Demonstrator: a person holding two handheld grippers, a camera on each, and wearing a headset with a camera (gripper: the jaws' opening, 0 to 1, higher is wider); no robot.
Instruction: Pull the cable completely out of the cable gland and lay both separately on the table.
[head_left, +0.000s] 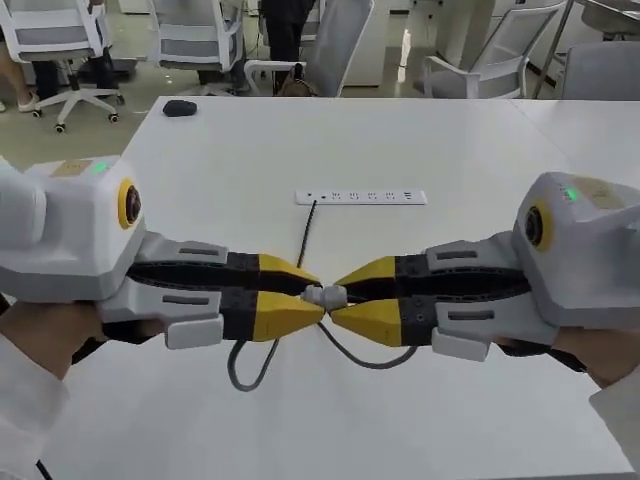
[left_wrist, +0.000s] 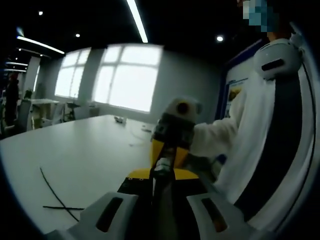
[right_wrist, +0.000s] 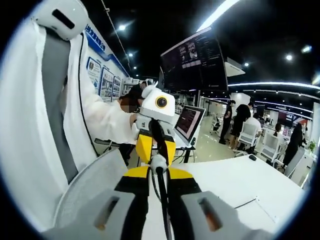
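A small white-grey cable gland (head_left: 324, 295) hangs above the white table (head_left: 480, 150), between the two yellow-tipped grippers, which meet nose to nose. My left gripper (head_left: 308, 295) comes in from the left and is shut on the gland's grey body (left_wrist: 161, 167). From the right, my right gripper (head_left: 340, 296) is shut on the dark grey cable (right_wrist: 163, 200) just behind the gland's white head (right_wrist: 158, 163). The cable (head_left: 360, 360) sags in loops onto the table beneath both grippers. Each gripper view shows the other gripper straight ahead.
A white power strip (head_left: 362, 197) lies at mid-table, with its black cord (head_left: 305, 235) running toward the grippers. A small black object (head_left: 180, 108) sits at the far left edge. Office chairs (head_left: 200, 40) stand beyond the table. Thin black wires (left_wrist: 55, 195) lie on the tabletop.
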